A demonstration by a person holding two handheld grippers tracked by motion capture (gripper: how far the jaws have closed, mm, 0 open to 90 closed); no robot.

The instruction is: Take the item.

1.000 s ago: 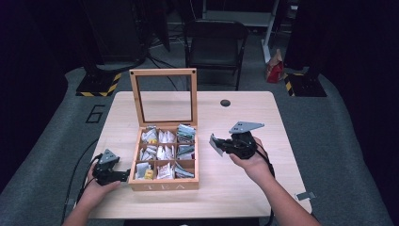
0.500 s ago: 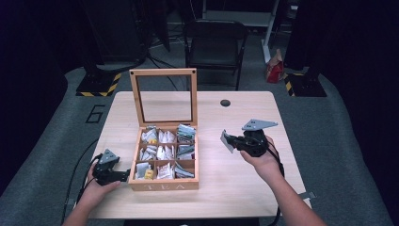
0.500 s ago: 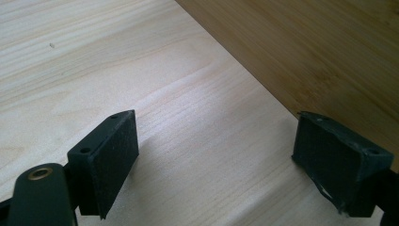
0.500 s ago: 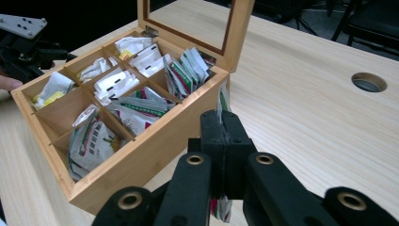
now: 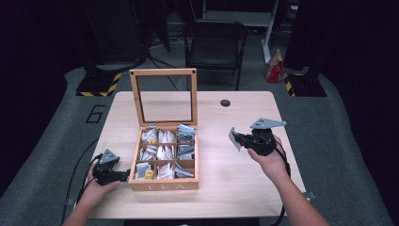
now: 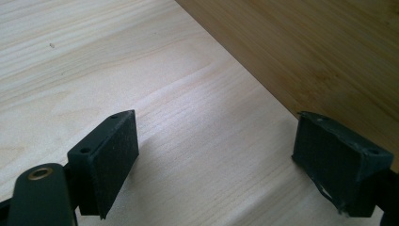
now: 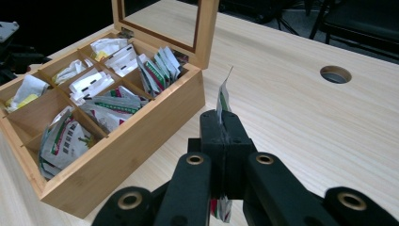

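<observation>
High view, centre of frame: the wooden box (image 5: 163, 181) reads "TEA" on its front wall, and a "6" (image 5: 95, 114) marks the floor at left. Right of centre, the right gripper (image 5: 236, 139) is clamped on a tea packet (image 5: 234, 139), a thin white sachet with green and red print. At lower left, the left gripper (image 5: 126, 174) rests with jaws wide and nothing between them beside the box.

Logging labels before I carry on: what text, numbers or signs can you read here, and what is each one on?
"TEA": on the front wall of the wooden tea box.
"6": large grey figure on the floor mat left of the table.
Print on the tea bags in the box: too small to read.
Print on the tea bag in the right gripper: seen edge-on, unreadable.
</observation>
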